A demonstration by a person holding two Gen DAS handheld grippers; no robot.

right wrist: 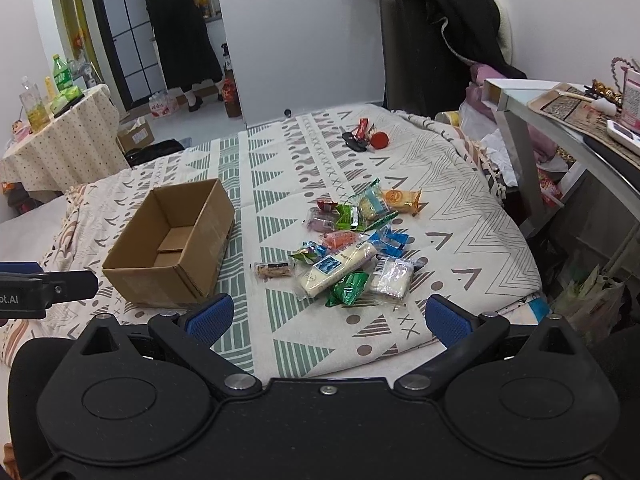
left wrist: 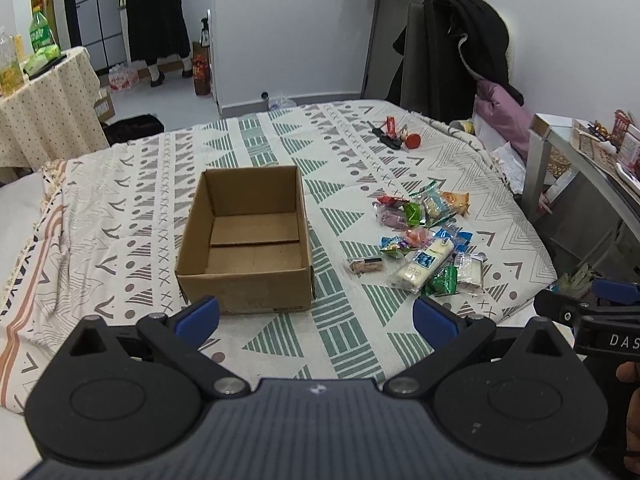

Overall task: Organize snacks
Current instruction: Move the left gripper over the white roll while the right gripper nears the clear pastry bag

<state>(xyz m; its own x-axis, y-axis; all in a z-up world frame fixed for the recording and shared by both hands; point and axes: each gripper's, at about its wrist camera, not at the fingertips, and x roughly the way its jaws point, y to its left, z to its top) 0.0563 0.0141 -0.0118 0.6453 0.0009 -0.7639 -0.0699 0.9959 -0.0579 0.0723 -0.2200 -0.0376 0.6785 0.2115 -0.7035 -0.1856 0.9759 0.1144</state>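
An open, empty cardboard box (left wrist: 244, 240) (right wrist: 172, 240) stands on the patterned bedspread (left wrist: 352, 168) (right wrist: 460, 216). To its right lies a pile of several wrapped snacks (left wrist: 424, 240) (right wrist: 352, 244), among them a long white pack (left wrist: 422, 264) (right wrist: 338, 266), a green wrapper (right wrist: 348, 288) and an orange pack (right wrist: 402, 198). My left gripper (left wrist: 316, 314) hovers open just in front of the box, holding nothing. My right gripper (right wrist: 326, 318) is open and bare in front of the snack pile. Each gripper's tip shows at the edge of the other's view.
Keys and small red items (left wrist: 394, 136) (right wrist: 366, 138) lie at the far side of the bed. A metal desk (right wrist: 560, 120) with clutter stands at right, a chair with dark coats (left wrist: 456, 52) behind. A cloth-covered table with bottles (left wrist: 44, 92) is at left. A person stands in the far doorway (right wrist: 180, 28).
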